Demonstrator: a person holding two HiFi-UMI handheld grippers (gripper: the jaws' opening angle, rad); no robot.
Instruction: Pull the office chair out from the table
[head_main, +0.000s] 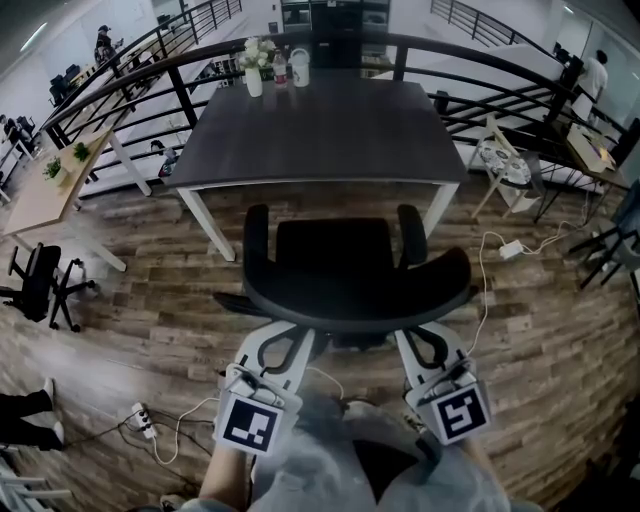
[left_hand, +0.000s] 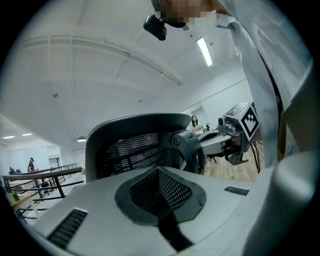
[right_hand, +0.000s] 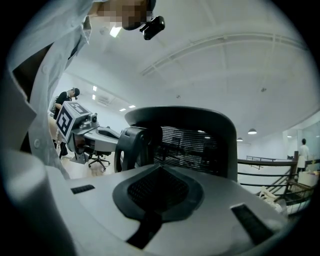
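Left tongs (head_main: 292, 338) and right tongs (head_main: 416, 340) are sitting clenched empty against the office chair (head_main: 350, 270) back, seat fronting the table (head_main: 320, 130) edge: either pulled out already or hardly tucked.

You have a dark tabletop (head_main: 330, 130) carrying a vase of white flowers (head_main: 255, 62), a bottle (head_main: 280, 68) and a white container (head_main: 299, 68) along its far edge. The office chair (head_main: 345, 270) stands on the wood floor (head_main: 150, 290) at the tabletop's near edge.
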